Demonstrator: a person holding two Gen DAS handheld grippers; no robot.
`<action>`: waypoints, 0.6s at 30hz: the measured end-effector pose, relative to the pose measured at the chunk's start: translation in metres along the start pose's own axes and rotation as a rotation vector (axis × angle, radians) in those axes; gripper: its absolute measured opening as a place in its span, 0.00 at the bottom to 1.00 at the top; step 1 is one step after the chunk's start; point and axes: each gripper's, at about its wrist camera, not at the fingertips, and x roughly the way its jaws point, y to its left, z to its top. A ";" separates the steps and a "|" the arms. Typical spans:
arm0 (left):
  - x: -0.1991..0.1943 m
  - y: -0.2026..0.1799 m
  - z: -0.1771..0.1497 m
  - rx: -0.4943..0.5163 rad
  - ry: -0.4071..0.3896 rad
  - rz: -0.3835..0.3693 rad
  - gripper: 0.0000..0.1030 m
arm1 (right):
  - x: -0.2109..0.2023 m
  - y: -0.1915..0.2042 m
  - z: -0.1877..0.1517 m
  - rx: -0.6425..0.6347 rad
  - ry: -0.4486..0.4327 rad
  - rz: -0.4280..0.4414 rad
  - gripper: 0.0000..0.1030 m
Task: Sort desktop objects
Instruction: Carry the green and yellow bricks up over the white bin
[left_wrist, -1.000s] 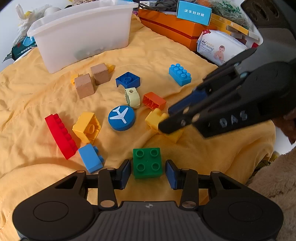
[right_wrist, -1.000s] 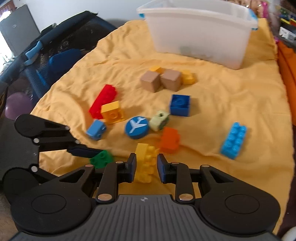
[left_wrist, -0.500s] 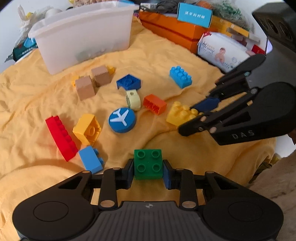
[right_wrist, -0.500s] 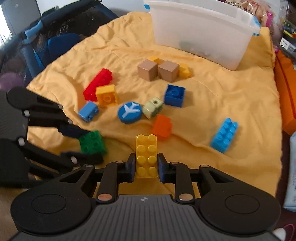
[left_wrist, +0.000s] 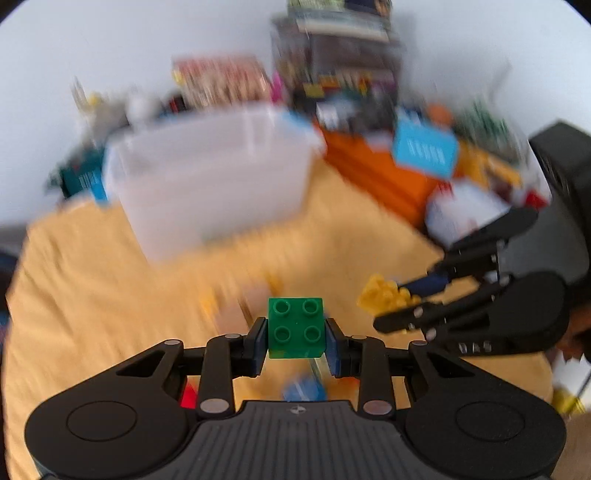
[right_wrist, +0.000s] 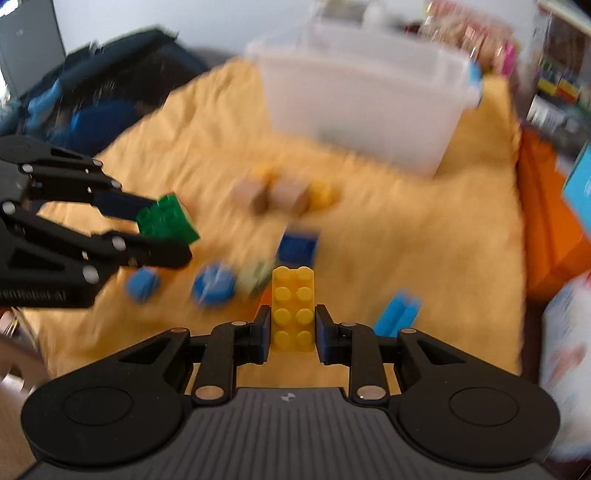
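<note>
Left wrist view: the left gripper (left_wrist: 296, 341) clamps one green block (left_wrist: 296, 327) between its two pads, four studs facing up, lifted clear of the yellow cloth (left_wrist: 92, 295).
Right wrist view: the right gripper (right_wrist: 292, 334) grips one yellow block (right_wrist: 293, 308) lengthwise, eight studs in two rows, also off the cloth.
Each gripper as seen from the other: the right one (left_wrist: 397, 299) sits right of the green block with the yellow block in its tips; the left one (right_wrist: 159, 236) sits at left with the green block in its tips.
Loose blocks on the cloth: blurred; at least one round blue disc (right_wrist: 213, 283), one small blue block (right_wrist: 142, 283), one dark blue block (right_wrist: 298, 248), one light blue brick (right_wrist: 397, 314), two brown cubes (right_wrist: 275, 194). Exact total cannot be told.
Bin: one translucent white bin (right_wrist: 364, 110) stands at the far end of the cloth, well beyond both held blocks.
Beyond the bin: one orange box (left_wrist: 373, 162) and blurred clutter.
</note>
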 end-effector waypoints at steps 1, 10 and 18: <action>0.000 0.006 0.013 -0.006 -0.022 0.002 0.34 | -0.003 -0.004 0.011 -0.010 -0.026 -0.012 0.26; 0.019 0.054 0.121 0.008 -0.176 0.056 0.34 | -0.012 -0.046 0.116 -0.056 -0.247 -0.127 0.26; 0.091 0.092 0.169 -0.014 -0.152 0.128 0.38 | 0.024 -0.066 0.175 -0.028 -0.274 -0.172 0.26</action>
